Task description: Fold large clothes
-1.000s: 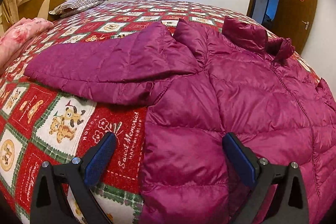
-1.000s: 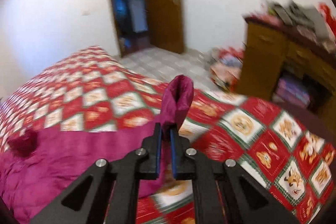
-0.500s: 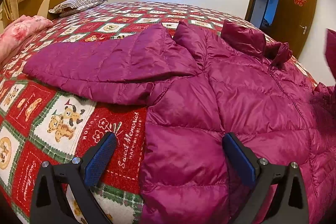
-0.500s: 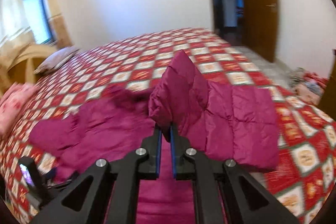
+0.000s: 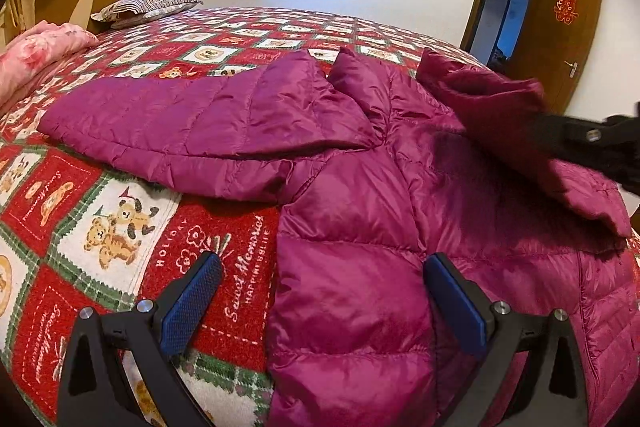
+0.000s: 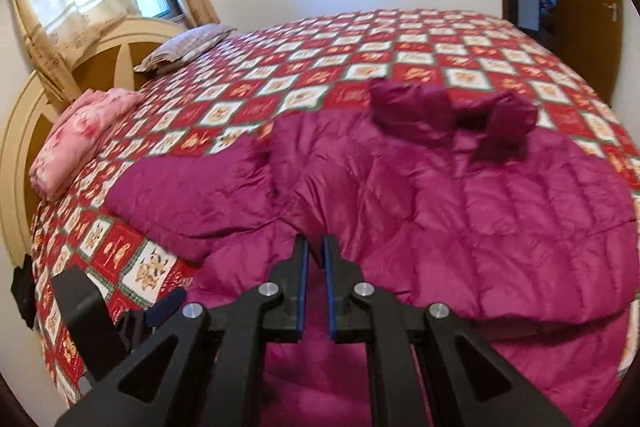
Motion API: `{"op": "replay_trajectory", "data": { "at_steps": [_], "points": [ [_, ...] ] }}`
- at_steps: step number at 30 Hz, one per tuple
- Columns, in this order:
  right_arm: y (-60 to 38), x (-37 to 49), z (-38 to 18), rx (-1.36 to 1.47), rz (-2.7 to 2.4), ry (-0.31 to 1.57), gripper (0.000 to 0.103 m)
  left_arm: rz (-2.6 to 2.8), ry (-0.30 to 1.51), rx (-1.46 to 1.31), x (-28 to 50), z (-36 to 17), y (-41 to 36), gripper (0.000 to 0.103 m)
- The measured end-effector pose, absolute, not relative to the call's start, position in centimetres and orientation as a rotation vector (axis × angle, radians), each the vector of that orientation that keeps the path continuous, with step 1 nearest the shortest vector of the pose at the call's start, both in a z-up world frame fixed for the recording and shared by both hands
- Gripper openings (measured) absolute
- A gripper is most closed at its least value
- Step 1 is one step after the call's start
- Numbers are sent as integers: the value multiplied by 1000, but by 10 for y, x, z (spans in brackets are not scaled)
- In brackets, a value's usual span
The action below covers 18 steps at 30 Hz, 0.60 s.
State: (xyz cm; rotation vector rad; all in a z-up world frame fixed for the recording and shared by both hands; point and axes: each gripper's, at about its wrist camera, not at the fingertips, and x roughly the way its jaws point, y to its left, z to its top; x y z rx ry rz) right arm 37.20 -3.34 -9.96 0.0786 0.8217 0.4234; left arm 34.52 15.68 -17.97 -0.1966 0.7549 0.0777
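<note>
A magenta puffer jacket (image 5: 360, 227) lies front up on the bed. Its left sleeve (image 5: 180, 123) is spread out sideways. My left gripper (image 5: 320, 295) is open, and its blue pads straddle the jacket's lower left edge without pressing it. My right gripper (image 6: 314, 267) is shut on the other sleeve, with a sliver of magenta fabric between its pads. That sleeve (image 5: 500, 107) is drawn across the jacket body, and the right gripper's black frame (image 5: 592, 137) shows at the right edge. The collar (image 6: 412, 111) is bunched at the far end of the jacket (image 6: 480, 207).
A red and white bear-print blanket (image 5: 100, 227) covers the bed. A folded pink quilt (image 5: 36, 55) and a striped pillow (image 5: 148, 7) lie by the wooden headboard (image 6: 24, 155). An open brown door (image 5: 560, 39) stands beyond the far side.
The right gripper swung leftward from the bed's right side, carrying the pinched sleeve over the jacket body. It now shows in the left wrist view. The left gripper stayed put and open.
</note>
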Motion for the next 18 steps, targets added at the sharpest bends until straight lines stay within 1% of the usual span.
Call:
{"op": "replay_trajectory", "data": {
  "at_steps": [10,13,15,17,18],
  "points": [
    [-8,381,-133,103,552,903,11,70,739,-202,343,-181,157,102],
    [-6,385,-140,144,603,935,17,71,738,-199,344,-181,157,102],
    [-12,385,-138,177,612,947,34,73,740,-195,344,-181,156,102],
    [-22,381,-128,214,604,937,69,75,742,-193,345,-181,156,102],
    [-31,375,-118,237,595,905,73,76,745,-191,345,-182,156,102]
  ]
}}
